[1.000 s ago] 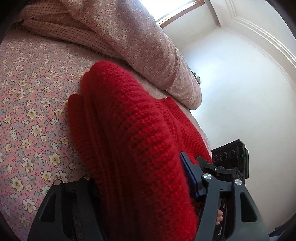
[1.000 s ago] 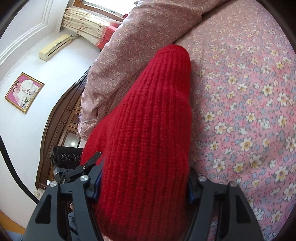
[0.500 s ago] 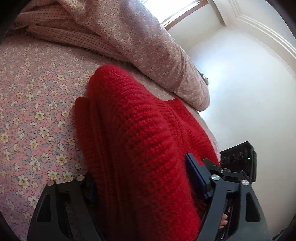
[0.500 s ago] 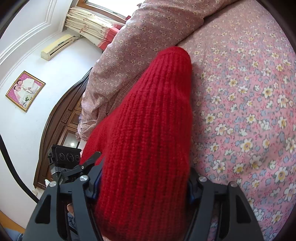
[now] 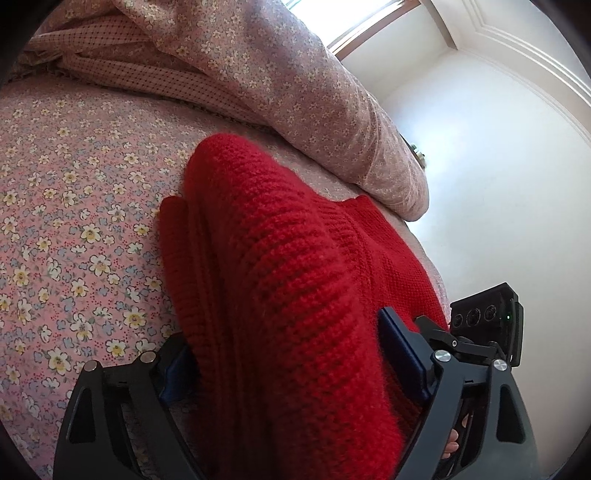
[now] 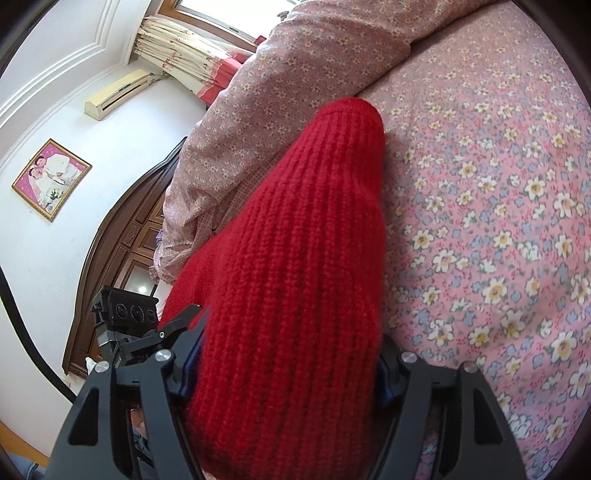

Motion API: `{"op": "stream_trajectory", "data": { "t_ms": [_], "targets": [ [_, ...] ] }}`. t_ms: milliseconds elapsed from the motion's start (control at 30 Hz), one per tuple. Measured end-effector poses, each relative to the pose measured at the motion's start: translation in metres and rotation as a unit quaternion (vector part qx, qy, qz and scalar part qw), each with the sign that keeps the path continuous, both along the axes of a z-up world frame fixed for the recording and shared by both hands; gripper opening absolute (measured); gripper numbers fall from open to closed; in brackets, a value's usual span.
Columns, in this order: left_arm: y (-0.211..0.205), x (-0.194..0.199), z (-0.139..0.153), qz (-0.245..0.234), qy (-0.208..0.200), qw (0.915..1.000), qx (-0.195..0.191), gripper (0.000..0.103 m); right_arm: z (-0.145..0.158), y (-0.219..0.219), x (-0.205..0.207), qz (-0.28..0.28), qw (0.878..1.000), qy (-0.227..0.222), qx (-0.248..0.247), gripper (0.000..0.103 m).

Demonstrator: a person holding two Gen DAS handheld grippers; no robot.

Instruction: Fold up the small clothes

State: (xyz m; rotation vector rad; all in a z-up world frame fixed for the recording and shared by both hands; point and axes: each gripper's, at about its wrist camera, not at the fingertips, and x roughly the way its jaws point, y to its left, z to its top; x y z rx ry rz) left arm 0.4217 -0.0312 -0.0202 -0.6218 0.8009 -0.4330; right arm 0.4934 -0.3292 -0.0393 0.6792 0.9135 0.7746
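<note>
From my left gripper (image 5: 284, 350): the red sweater (image 5: 288, 280) lies on the bed, bunched into a thick ribbed roll that runs from between my fingers (image 5: 402, 354) away to a rounded far end; these fingers have just been spreading wider, the knit is between them and brushes both blue pads, and I cannot tell whether they still squeeze it. Only this side shows the folded layers stacked along the roll's left edge, and a flatter, finer-knit panel of the sweater spreading to the right toward the bed's edge. The floral sheet (image 5: 74, 221) fills the left; far off a flowered quilt (image 5: 295, 92) lies heaped across it, a checked cloth (image 5: 129, 70) showing under it; a bright window (image 5: 369, 26) sits above. At near right stands a black camera box (image 5: 484, 317).

From my right gripper (image 6: 288, 369): the same sweater (image 6: 295, 258) shows here as one smooth ribbed cone, with no layers in sight; it fills the gap between my fingers (image 6: 436, 391) and bulges over both pads, so they pinch it, though they have just eased apart a little. The sheet (image 6: 498, 221) is on the right here, the quilt (image 6: 277, 110) far left. Only this view gives the room: a striped curtain (image 6: 184, 55), a cream air conditioner (image 6: 118, 94), a framed picture (image 6: 51, 179) on the white wall, a dark wooden headboard (image 6: 122, 258). A black camera box (image 6: 125, 310) sits at near left.
</note>
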Motion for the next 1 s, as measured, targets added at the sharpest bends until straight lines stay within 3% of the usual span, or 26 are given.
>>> {"op": "stream_trajectory", "data": {
  "t_ms": [167, 233, 367, 467, 600, 667, 767, 1000],
  "targets": [
    [0.005, 0.004, 0.004, 0.011, 0.033, 0.9994, -0.002, 0.085, 0.003, 0.003, 0.005, -0.005, 1.0, 0.022, -0.01, 0.08],
    [0.008, 0.003, 0.007, 0.027, 0.056, 0.9981, 0.002, 0.085, 0.007, 0.006, 0.005, -0.02, 0.999, 0.036, -0.029, 0.089],
    [0.004, 0.005, 0.023, 0.041, 0.077, 0.9951, 0.047, 0.087, 0.016, 0.014, 0.004, -0.057, 0.992, 0.062, -0.091, 0.1],
    [0.002, 0.007, 0.029, 0.045, 0.096, 0.9915, 0.075, 0.089, 0.017, 0.013, 0.008, -0.065, 0.99, 0.085, -0.095, 0.102],
    [-0.002, 0.0, 0.045, 0.063, 0.088, 0.9879, 0.111, 0.089, 0.019, 0.011, 0.007, -0.074, 0.987, 0.103, -0.101, 0.103],
    [-0.003, -0.012, 0.065, 0.079, 0.053, 0.9832, 0.156, 0.09, 0.025, 0.01, 0.004, -0.076, 0.984, 0.109, -0.121, 0.103],
    [-0.002, -0.03, 0.092, 0.103, 0.011, 0.9707, 0.217, 0.09, 0.046, 0.004, -0.008, -0.093, 0.983, 0.069, -0.143, 0.103],
    [0.008, -0.065, 0.145, 0.106, -0.053, 0.966, 0.23, 0.09, 0.116, -0.002, -0.066, -0.136, 0.968, -0.095, -0.189, 0.103]
  ]
}}
